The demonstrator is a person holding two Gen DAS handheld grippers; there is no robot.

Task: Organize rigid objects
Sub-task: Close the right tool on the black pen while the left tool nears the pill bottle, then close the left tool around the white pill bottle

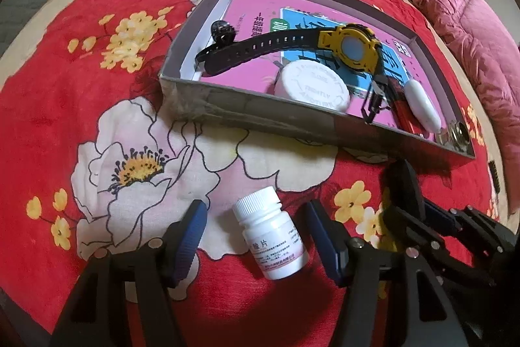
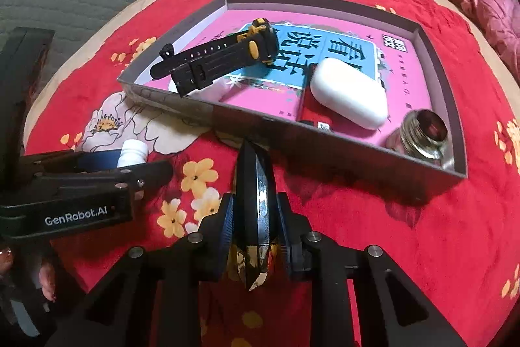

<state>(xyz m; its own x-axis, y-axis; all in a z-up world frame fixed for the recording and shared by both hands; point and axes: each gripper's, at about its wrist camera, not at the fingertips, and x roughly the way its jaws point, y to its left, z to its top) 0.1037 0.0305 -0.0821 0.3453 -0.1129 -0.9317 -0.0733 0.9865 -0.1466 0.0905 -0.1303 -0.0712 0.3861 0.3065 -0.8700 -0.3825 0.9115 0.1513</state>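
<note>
Landmark: the cardboard box [image 1: 247,116] on the bed. The white pill bottle [image 1: 271,238] lies on its side just short of the box's near wall, cap toward the box, long axis along my left claw [image 1: 256,233], which straddles it spread wide, pads not touching. To its right, my right claw [image 2: 255,228] is pressed onto a thin dark disc-like object [image 2: 256,204], edge-on, also short of that wall.

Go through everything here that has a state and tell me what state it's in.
Left tongs: open, straddling the pill bottle.
Right tongs: shut on a flat dark disc.
Pill bottle: capped, lying on the blanket.
Glass jar: uncapped, in the box.
Box: open-topped.
</note>
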